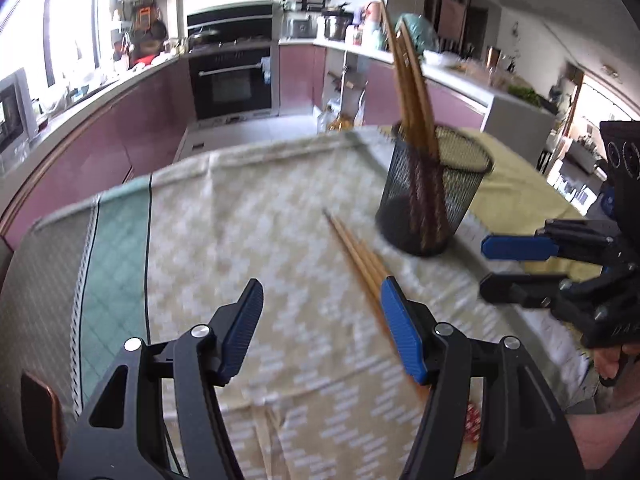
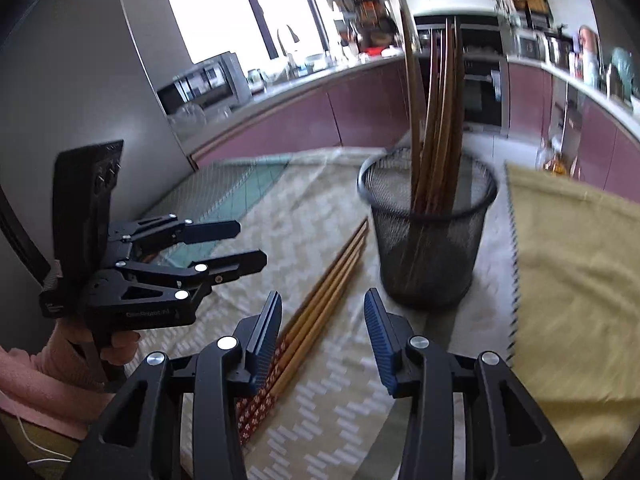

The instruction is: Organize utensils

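A black mesh cup (image 1: pixel 434 192) stands on the table and holds several wooden chopsticks (image 1: pixel 408 80) upright; it also shows in the right wrist view (image 2: pixel 428 240). More chopsticks (image 1: pixel 356 252) lie flat on the patterned cloth beside the cup, with red patterned ends in the right wrist view (image 2: pixel 320 312). My left gripper (image 1: pixel 322 328) is open and empty, just above the lying chopsticks. My right gripper (image 2: pixel 324 340) is open and empty, over the same chopsticks near the cup. Each gripper shows in the other's view, the right gripper (image 1: pixel 486 266) and the left gripper (image 2: pixel 252 246).
A patterned beige cloth (image 1: pixel 248 240) with a green stripe covers the table. A yellow cloth (image 2: pixel 576 280) lies to the right of the cup. Kitchen counters, an oven (image 1: pixel 232 76) and a window stand behind the table's far edge.
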Tool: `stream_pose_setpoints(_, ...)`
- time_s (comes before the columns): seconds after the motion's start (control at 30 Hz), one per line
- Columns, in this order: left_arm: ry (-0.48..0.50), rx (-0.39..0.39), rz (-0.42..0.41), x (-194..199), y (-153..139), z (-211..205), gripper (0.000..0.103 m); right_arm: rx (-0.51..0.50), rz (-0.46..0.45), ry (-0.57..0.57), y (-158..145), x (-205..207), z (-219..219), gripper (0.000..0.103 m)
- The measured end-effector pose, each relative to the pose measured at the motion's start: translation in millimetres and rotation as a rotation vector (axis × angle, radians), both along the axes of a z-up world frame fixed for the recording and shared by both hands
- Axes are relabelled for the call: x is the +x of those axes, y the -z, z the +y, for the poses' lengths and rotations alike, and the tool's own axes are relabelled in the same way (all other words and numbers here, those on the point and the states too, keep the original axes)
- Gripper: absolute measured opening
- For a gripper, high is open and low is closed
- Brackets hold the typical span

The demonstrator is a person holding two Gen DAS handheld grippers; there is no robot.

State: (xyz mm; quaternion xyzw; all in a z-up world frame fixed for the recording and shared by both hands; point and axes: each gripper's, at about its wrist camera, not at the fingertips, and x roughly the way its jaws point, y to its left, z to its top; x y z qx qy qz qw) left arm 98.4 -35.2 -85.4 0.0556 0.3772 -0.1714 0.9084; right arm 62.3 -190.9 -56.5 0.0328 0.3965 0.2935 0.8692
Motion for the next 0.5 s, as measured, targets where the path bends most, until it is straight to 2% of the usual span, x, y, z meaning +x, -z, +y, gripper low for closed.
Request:
stream_pose_setpoints(0.2,-0.004,0.005,0.042,-2,14,0,0.061,-0.041,0.06,0.011,25,0,17,0.041)
stream_pose_setpoints(0.5,0.001,0.009,0.067,-2,21,-6,0.061,-0.087,0.055,0.021,30,-3,25,0.041)
